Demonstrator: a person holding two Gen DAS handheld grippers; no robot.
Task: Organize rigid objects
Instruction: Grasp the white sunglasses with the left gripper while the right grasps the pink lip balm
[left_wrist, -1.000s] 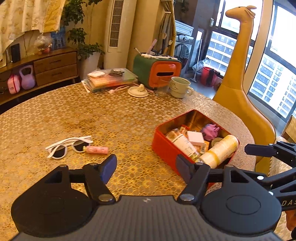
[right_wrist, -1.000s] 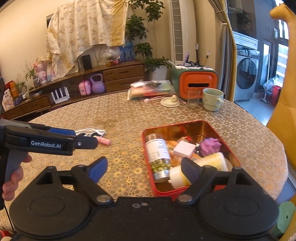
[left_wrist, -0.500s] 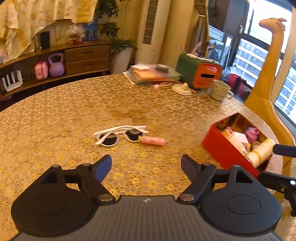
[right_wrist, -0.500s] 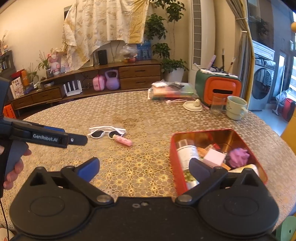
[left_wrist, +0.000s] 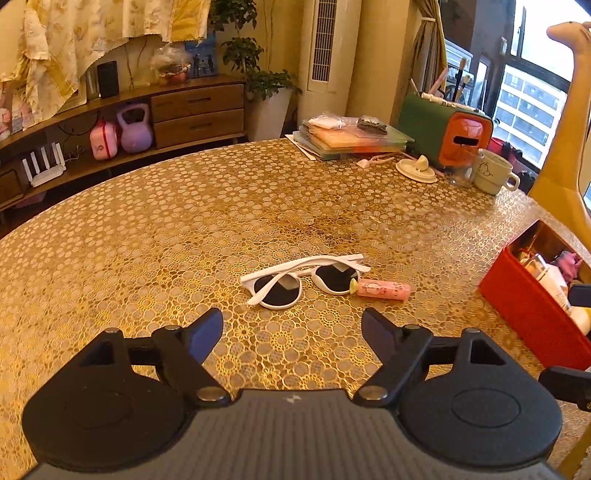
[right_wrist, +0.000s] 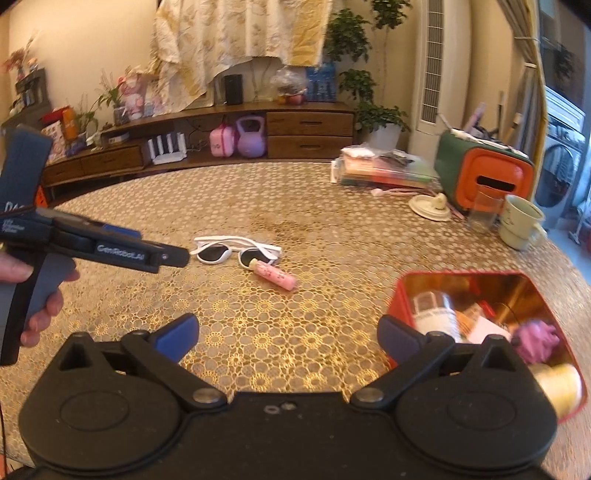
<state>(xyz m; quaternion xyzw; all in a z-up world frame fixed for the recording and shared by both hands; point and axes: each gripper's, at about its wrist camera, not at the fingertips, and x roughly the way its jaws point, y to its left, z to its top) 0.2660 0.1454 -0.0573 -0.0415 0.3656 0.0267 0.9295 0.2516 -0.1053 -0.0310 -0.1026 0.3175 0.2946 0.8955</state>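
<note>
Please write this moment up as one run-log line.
left gripper: open, empty | right gripper: open, empty | sunglasses, pink tube: on table | red tin: part-filled

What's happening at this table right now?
A person holds a hand-held gripper in each hand, tidying loose items. The left hand-held gripper and right hand-held gripper are both open and empty, their jaws having just been opening. The left one faces the white sunglasses and pink tube lying together on the table. The red tin already holds several things.
</note>
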